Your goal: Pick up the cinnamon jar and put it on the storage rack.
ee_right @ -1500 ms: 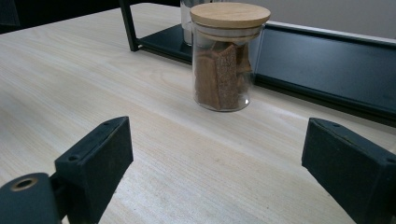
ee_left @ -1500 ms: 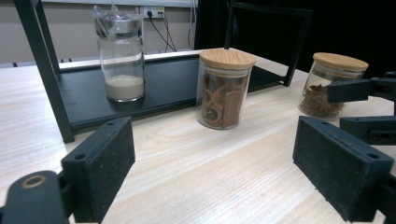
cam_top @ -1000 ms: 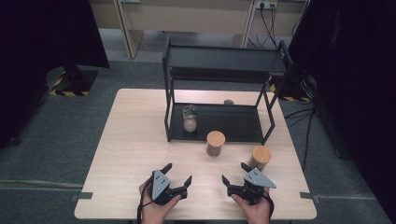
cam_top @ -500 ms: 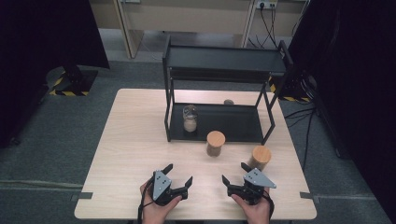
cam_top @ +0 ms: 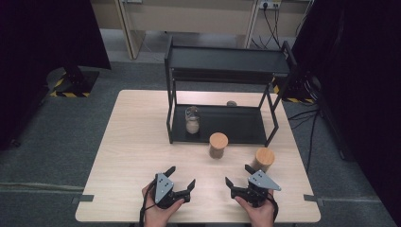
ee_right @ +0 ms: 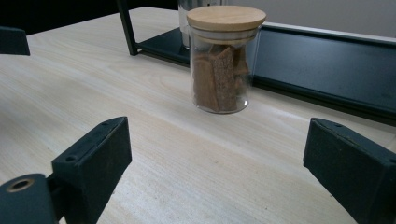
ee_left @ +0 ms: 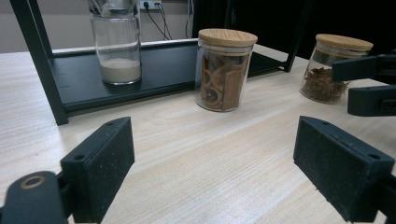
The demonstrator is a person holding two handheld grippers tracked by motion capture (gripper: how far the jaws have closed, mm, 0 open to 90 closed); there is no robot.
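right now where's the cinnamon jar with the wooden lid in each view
High view: the cinnamon jar stands mid-table, just in front of the black rack.
Left gripper view: upper middle, right of the lidless jar.
Right gripper view: top centre, before the rack's bottom shelf.
Shared landmark: the black rack.

On the table [cam_top: 127, 142], two jars [cam_top: 218, 145] stand before the rack [cam_top: 227, 64] (a third inside, perhaps lidless).
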